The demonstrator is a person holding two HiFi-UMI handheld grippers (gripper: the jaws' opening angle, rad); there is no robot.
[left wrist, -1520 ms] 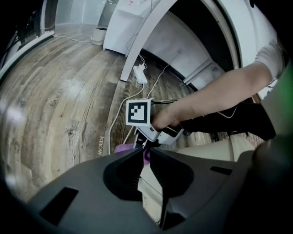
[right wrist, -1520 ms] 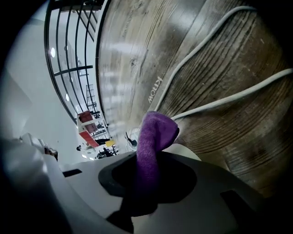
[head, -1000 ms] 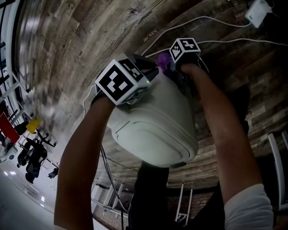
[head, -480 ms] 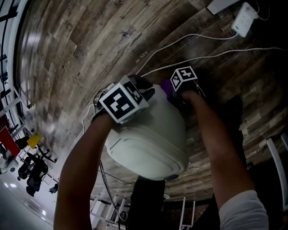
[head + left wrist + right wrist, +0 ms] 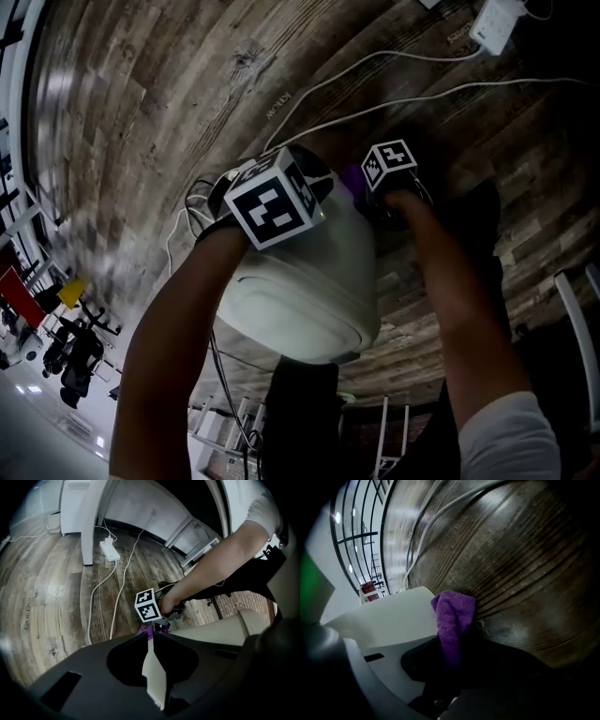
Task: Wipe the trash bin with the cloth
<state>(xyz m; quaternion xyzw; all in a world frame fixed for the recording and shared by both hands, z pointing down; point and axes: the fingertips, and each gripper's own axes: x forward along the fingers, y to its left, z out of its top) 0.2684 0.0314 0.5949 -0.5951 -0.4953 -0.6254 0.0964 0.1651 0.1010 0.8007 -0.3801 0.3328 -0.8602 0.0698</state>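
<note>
- Firstly, the left gripper (image 5: 149, 638) is seen with its jaws closed on a thin pale edge of the trash bin (image 5: 300, 291); nothing else is held between them.
- The white bin is found between the two grippers, over the wooden floor (image 5: 141, 103); its broad panelled face is turned toward the head camera.
- A purple cloth (image 5: 453, 613) is laid against the bin's far edge; it is clamped between the jaws of the right gripper (image 5: 457, 639).
- White cables (image 5: 375, 70) are strung across the floor beyond; a white power strip (image 5: 492, 23) is seen at the upper right.
</note>
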